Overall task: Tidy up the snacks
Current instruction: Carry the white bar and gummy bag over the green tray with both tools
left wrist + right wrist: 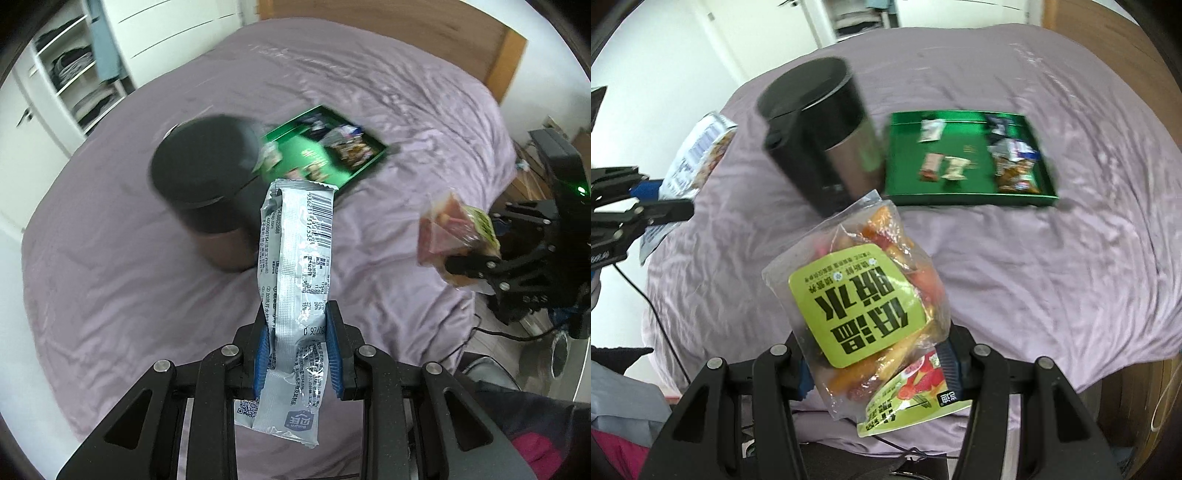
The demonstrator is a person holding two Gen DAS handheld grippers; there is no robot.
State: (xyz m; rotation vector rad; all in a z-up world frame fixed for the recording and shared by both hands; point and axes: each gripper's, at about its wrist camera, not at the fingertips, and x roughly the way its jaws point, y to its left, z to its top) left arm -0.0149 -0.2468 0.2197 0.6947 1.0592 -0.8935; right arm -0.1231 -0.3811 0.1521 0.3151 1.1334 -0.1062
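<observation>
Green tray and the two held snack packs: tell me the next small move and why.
Probably carry the right gripper, shut on the clear fruit-snack bag, over the green tray and lower it onto the bare part. The tray already holds a few small packets, the bag hangs above the purple bedsheet short of the tray, and the left gripper is shut on the silver packet, which can follow.

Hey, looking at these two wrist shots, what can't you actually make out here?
- Small snacks in the green tray: both views, motion blur, wrappers unreadable.
- Dark canister: both views, blurred; whether it is lidded is unclear.
- Silver packet in the left gripper: only its back print shows, front hidden.
- Fruit snack bag in the right gripper: it covers the pads.
</observation>
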